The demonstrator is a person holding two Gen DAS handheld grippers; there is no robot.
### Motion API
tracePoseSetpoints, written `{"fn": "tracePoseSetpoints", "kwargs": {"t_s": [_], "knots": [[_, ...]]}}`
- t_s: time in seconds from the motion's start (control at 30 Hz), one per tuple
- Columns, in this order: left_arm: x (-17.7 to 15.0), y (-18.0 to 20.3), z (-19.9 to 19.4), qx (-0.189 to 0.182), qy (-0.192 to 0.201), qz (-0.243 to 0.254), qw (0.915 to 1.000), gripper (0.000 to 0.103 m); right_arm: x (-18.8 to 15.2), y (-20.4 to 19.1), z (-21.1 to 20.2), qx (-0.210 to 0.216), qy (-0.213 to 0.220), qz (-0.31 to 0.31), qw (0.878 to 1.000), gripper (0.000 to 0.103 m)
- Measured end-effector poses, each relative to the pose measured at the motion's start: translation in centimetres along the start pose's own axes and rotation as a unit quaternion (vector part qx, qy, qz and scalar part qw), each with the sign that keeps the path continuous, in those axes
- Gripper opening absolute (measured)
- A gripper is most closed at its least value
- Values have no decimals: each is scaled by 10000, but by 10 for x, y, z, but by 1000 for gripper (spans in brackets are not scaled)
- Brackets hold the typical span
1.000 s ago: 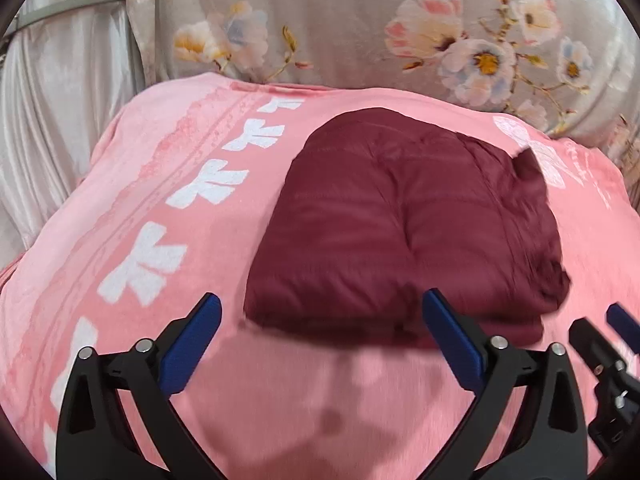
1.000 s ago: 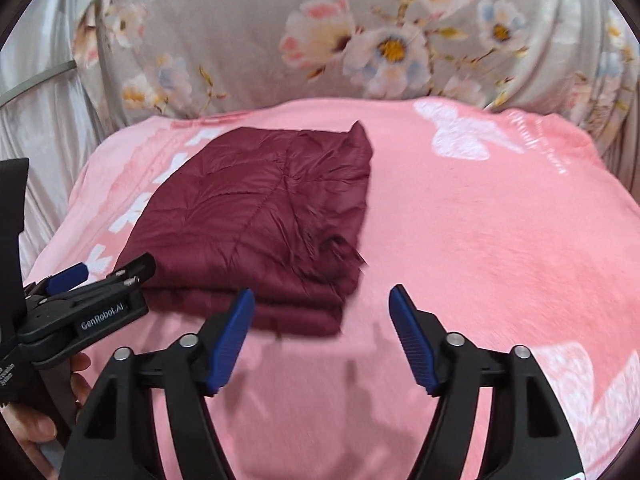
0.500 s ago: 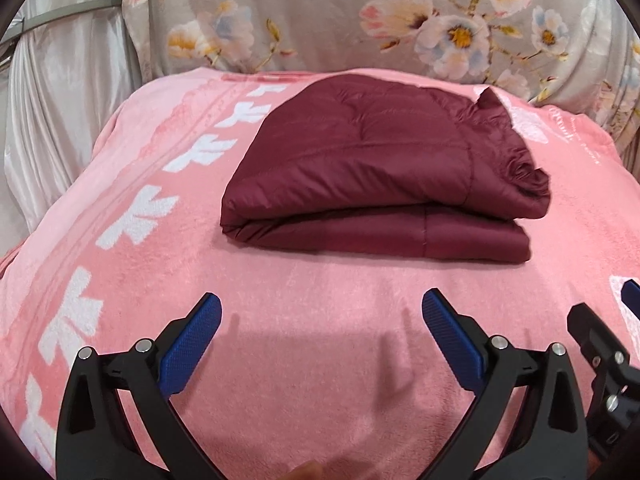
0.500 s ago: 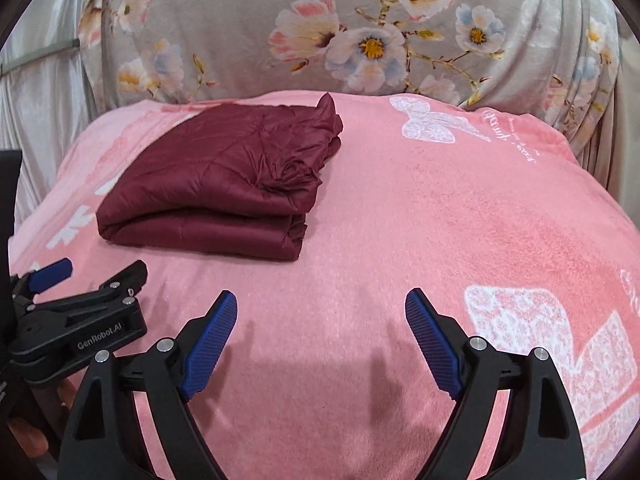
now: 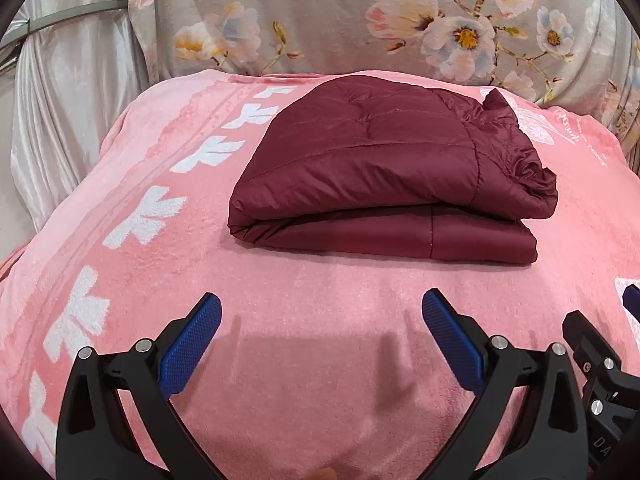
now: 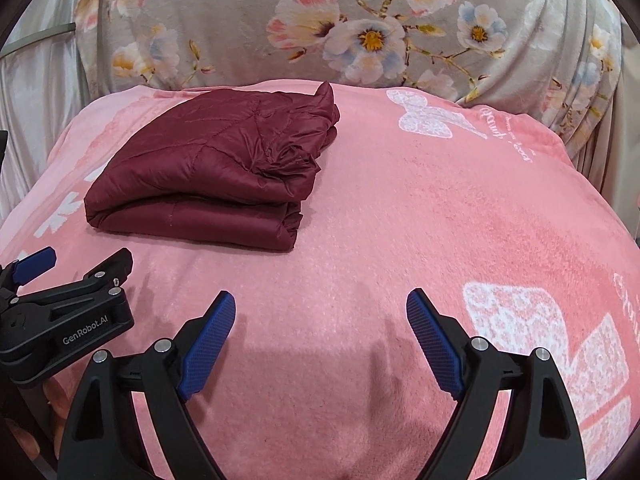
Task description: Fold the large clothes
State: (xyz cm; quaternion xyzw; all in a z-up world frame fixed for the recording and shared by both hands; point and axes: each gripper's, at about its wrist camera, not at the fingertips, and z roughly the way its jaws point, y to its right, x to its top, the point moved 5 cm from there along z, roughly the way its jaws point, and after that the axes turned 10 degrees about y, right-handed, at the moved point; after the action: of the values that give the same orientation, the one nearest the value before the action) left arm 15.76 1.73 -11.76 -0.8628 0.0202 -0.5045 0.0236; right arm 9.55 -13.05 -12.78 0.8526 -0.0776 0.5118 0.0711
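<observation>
A dark red quilted jacket (image 5: 384, 168) lies folded in a thick stack on the pink blanket (image 5: 320, 312); it also shows in the right wrist view (image 6: 216, 176) at the left. My left gripper (image 5: 320, 320) is open and empty, held back from the jacket's near edge. My right gripper (image 6: 320, 316) is open and empty, to the right of the jacket and nearer me. The left gripper's body (image 6: 68, 316) shows at the left of the right wrist view, and part of the right gripper (image 5: 600, 364) at the right edge of the left wrist view.
The pink blanket (image 6: 440, 220) with white patterns covers a raised surface. A grey floral cloth (image 5: 360, 20) hangs behind it, also in the right wrist view (image 6: 360, 28). A shiny silver curtain (image 5: 68, 92) hangs at the left.
Both grippers have drawn back and away from the folded jacket, which now lies farther off. The jacket has stayed folded in place. Both grippers stay open.
</observation>
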Motion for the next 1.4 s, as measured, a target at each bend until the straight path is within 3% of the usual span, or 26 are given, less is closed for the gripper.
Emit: {"fn": "tracePoseSetpoints", "kwargs": {"t_s": [1.4], "knots": [[3, 13, -9, 112, 287, 463, 9985, 98, 2, -8, -3, 9, 58, -103, 9999, 86]]}}
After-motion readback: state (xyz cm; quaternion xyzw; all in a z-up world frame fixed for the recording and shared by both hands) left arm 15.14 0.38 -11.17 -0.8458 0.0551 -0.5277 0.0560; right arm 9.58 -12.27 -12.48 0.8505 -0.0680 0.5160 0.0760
